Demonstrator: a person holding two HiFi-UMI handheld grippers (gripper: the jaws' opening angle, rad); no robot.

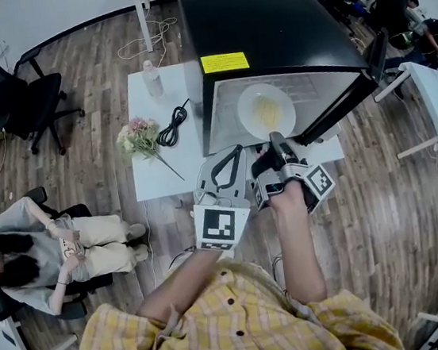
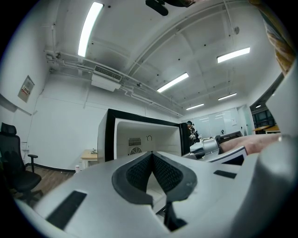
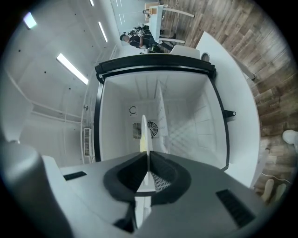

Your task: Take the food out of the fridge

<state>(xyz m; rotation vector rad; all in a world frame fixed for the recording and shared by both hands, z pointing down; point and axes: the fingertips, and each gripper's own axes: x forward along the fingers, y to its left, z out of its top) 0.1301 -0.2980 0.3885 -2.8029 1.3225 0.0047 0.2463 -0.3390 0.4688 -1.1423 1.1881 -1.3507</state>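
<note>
Plate point(image 1: 266, 110) with pale yellow food point(image 1: 264, 108) on it sits inside the open fridge point(image 1: 264, 28), near its front. My right gripper point(image 1: 278, 140) is clamped on the plate's near rim, pinching it edge-on. My left gripper point(image 1: 235, 154) hangs just beside the right one, jaws pressed together on nothing.
</note>
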